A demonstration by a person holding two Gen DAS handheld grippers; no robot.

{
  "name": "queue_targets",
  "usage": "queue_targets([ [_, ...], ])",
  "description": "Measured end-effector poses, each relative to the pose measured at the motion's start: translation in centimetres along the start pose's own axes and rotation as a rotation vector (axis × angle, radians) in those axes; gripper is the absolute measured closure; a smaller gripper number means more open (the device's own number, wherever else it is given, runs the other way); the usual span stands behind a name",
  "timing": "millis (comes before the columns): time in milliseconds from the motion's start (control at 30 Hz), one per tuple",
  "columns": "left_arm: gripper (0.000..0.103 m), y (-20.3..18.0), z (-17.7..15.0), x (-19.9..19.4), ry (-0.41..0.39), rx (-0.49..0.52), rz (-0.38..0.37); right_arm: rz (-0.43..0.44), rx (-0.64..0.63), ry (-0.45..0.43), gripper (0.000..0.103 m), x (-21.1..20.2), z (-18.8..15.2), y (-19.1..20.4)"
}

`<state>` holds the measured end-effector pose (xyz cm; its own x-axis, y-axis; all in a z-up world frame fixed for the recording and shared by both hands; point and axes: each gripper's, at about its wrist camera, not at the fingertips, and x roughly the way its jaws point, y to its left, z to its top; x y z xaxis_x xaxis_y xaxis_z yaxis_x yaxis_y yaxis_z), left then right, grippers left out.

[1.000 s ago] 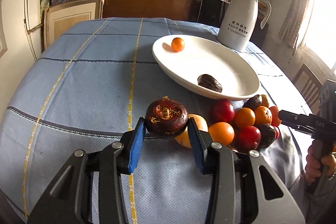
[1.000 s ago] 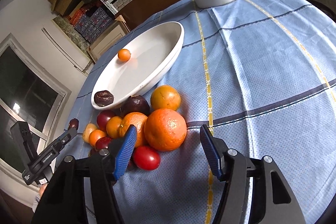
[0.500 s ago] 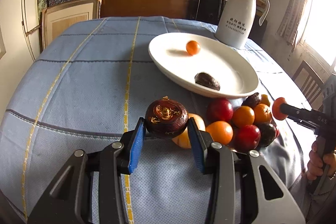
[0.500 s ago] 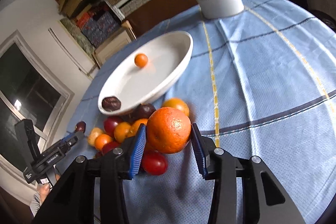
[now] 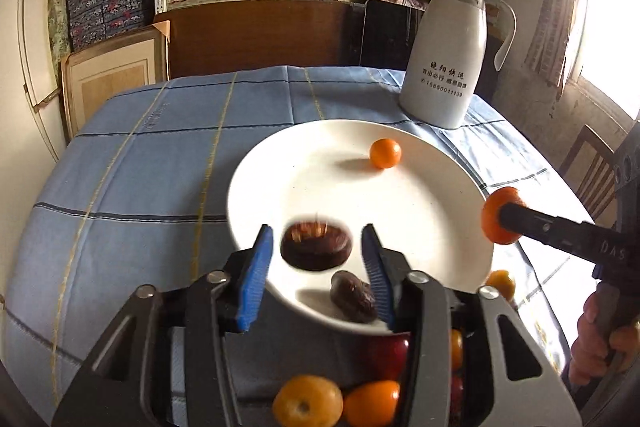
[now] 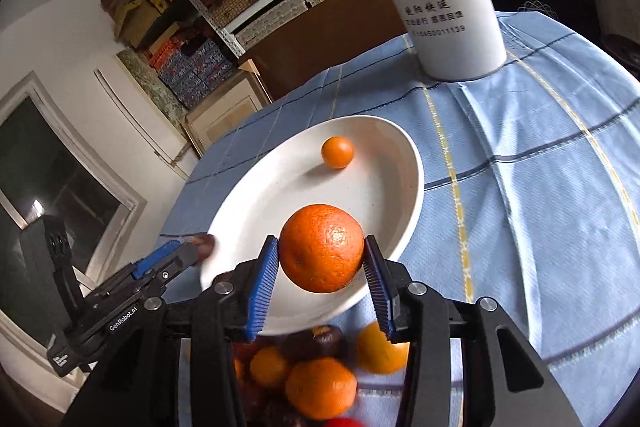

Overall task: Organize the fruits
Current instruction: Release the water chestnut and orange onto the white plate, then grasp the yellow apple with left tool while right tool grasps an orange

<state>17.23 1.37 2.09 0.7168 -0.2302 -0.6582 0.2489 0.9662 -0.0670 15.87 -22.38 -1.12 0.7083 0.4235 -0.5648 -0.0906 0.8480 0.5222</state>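
left gripper spreading wide over the plate, dark fruit blurring loose between the pads. right gripper pinching the orange above the near rim. risking, by the look of it, a roll toward the small orange or off the edge; crowding too, both tools sharing one plate.

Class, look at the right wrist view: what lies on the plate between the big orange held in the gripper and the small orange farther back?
Nothing: between the big orange and the small orange, only bare white plate shows in the right wrist view.
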Motion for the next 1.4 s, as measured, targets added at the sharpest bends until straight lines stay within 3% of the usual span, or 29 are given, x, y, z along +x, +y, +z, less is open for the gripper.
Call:
queue_targets([
  [33, 0.045, -0.1, 0.0, 0.5, 0.008, 0.003, -0.004, -0.011, -0.009, 0.005, 0.057, 0.3, 0.0, -0.1],
  [200, 0.033, 0.5, -0.5, 1.0, 0.032, 0.003, -0.006, 0.012, -0.004, -0.038, 0.050, -0.9, 0.1, -0.3],
  [633, 0.032, 4.5, -4.1, -1.9, 0.026, -0.128, 0.005, -0.049, 0.041, -0.029, 0.045, -2.2, -1.9, -2.6],
  [733, 0.023, 4.3, -5.2, -2.7, 0.028, -0.116, 0.015, -0.065, 0.055, -0.032, 0.041, -2.6, -2.4, -3.1],
  [1133, 0.023, 2.5, -8.1, -3.3, 0.093, -0.030, 0.061, -0.079, 0.095, -0.027, 0.033, -4.4, -4.7, -4.5],
  [1400, 0.006, 3.1, -8.5, -2.4, 0.128, -0.033, 0.083, -0.073, 0.093, -0.014, 0.032, -4.5, -5.4, -4.5],
])
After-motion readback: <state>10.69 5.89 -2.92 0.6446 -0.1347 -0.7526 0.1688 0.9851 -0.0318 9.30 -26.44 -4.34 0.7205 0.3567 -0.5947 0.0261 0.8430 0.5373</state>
